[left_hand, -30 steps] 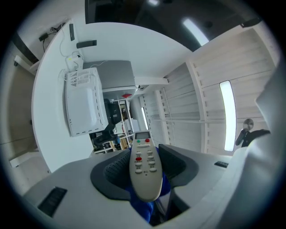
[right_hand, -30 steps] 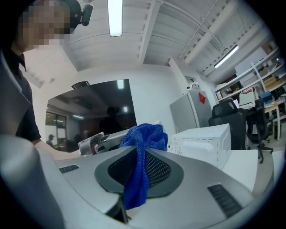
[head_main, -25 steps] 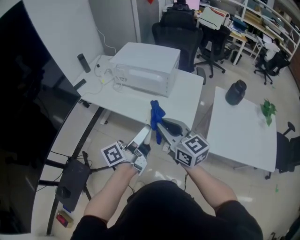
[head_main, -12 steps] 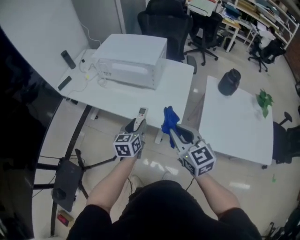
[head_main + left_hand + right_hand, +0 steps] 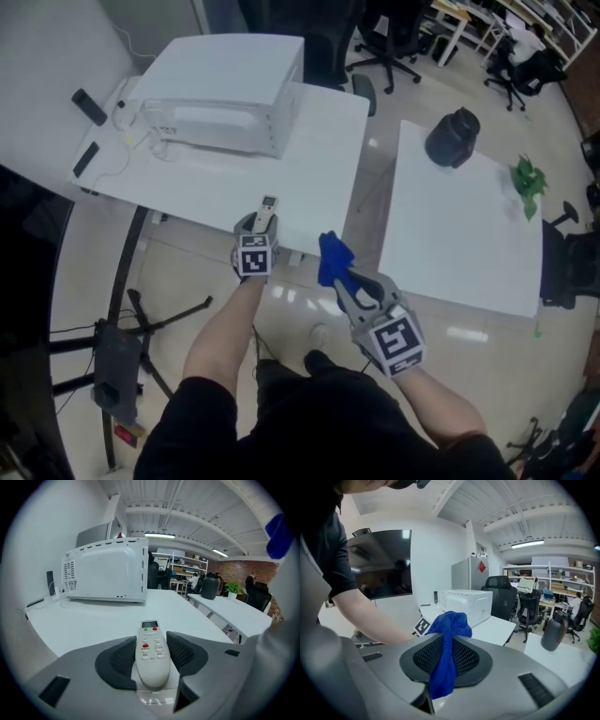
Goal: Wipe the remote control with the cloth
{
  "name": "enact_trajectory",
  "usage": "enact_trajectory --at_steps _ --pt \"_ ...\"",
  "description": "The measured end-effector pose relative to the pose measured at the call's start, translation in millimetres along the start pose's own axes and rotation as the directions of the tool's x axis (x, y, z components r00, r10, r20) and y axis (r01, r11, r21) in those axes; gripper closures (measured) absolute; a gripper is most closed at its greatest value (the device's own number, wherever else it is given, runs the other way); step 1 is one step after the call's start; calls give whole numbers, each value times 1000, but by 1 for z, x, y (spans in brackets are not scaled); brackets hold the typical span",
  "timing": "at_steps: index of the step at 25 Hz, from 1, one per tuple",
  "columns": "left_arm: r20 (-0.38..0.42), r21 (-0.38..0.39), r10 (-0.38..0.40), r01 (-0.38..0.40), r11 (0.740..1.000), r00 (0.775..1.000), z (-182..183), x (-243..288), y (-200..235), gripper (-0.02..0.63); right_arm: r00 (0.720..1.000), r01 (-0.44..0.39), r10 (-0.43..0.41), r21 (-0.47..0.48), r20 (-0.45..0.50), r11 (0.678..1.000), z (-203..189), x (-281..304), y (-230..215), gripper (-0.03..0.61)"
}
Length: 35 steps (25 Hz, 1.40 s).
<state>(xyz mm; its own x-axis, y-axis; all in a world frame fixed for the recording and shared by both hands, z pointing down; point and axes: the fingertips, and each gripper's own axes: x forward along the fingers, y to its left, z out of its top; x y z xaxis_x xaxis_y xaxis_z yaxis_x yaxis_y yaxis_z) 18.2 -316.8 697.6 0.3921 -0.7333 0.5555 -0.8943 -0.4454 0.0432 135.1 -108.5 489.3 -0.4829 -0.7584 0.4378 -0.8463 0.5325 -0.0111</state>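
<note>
Remote control (image 5: 151, 653) clamped in left claw (image 5: 254, 227); blue cloth (image 5: 445, 658) pinched in right claw (image 5: 341, 280).

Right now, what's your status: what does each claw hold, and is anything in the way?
Left gripper shut on white remote control, over the table edge. Right gripper shut on blue cloth. Cloth and remote apart, nothing between them.

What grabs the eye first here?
The blue cloth stands out most, pinched in the right claw over the floor just off the table. Next is the white remote, gripped in the left claw at the table's near edge. A white microwave sits at the far end.
</note>
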Motion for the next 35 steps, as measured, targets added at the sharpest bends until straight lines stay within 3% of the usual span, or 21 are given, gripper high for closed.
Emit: enact_trajectory --at_steps 11,12,14,19,27,35 --pt "-50 73 36 -33 997 998 -19 17 -1 404 999 7 -7 19 -48 1000 -12 25 -20 518" --pt "-51 72 38 -34 997 998 -20 17 0 362 999 12 -11 23 -53 1000 -13 28 -22 518" --pt "-49 71 37 -33 997 998 -19 9 1 333 998 22 -21 27 -65 999 -14 37 -26 518" --pt "-24 37 7 -6 999 1000 -17 -40 -9 333 990 41 -43 -16 -133 999 -33 82 -41 518" --pt "31 34 -71 70 997 997 -10 -146 -42 333 938 26 -83 -172 -336 985 -96 176 -64 517" --pt "62 15 -34 33 999 997 1 -170 -32 333 899 8 -119 -254 -422 967 -117 208 -72 505"
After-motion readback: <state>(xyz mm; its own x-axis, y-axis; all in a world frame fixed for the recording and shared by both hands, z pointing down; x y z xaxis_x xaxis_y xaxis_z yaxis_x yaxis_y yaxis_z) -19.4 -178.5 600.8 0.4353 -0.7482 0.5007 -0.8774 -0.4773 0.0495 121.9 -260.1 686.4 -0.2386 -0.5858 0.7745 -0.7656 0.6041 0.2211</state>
